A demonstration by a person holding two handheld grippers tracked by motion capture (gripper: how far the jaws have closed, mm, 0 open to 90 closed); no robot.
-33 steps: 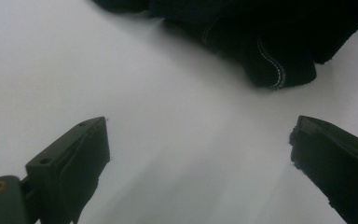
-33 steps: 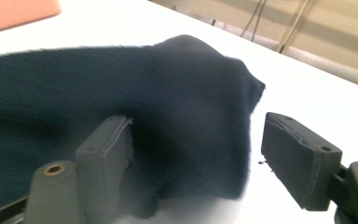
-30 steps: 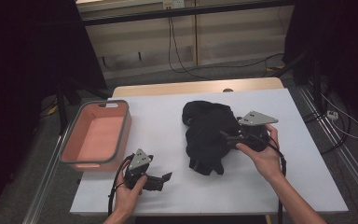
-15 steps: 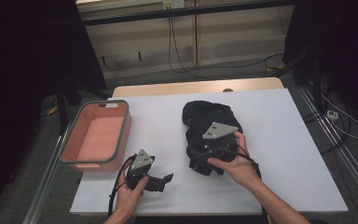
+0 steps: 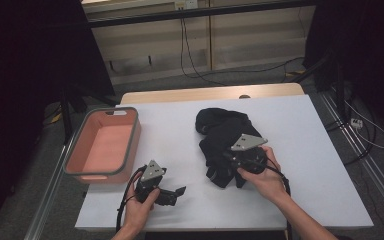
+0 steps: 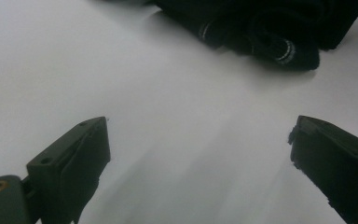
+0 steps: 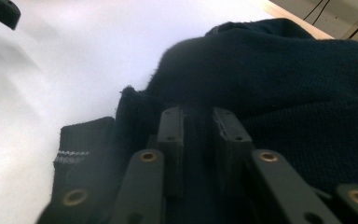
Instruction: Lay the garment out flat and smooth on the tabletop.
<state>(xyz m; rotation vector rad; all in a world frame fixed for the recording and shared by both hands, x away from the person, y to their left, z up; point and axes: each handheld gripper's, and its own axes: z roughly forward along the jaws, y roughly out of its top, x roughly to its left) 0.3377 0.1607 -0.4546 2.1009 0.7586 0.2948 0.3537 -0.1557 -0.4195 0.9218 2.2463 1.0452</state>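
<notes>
Right claw (image 5: 230, 161) shifted onto black garment (image 5: 225, 132), jaws just closed on fabric; left claw (image 5: 179, 192) open; pink bin (image 5: 130, 142) well apart.

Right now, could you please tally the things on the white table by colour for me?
Black: 1, the crumpled garment, pinched by the right tongs.
Pink: 1, the grey-rimmed tub at the left edge.
Total: 2.

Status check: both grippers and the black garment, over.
Right gripper just closed, pinching black garment. Left gripper open, over bare table. Nothing blocking the pink bin.
</notes>
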